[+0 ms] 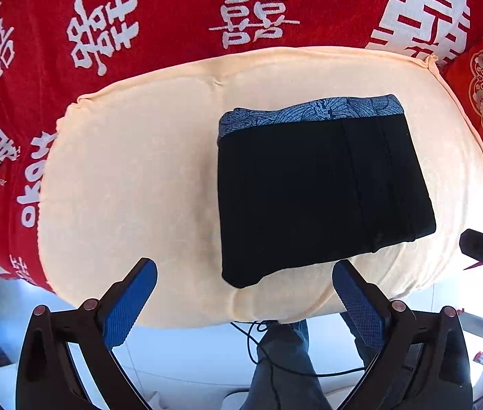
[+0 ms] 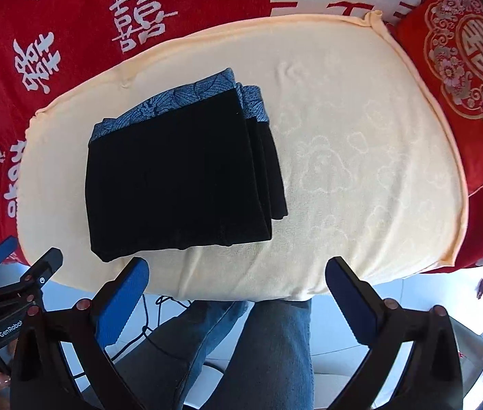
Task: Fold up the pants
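Note:
The black pants [image 1: 320, 191] lie folded into a compact rectangle on a cream towel [image 1: 132, 177], their blue patterned waistband at the far edge. In the right wrist view the pants [image 2: 176, 177] sit left of centre on the towel [image 2: 360, 157], with stacked layers showing at their right side. My left gripper [image 1: 244, 283] is open and empty, held above the towel's near edge, just short of the pants. My right gripper [image 2: 238, 280] is open and empty, near the towel's front edge, right of the pants.
A red blanket with white characters [image 1: 173, 17] covers the surface under the towel. A red embroidered cushion [image 2: 463, 68] lies at the right. The person's jeans-clad legs [image 2: 275, 348] and a black cable [image 1: 261, 352] are below the front edge.

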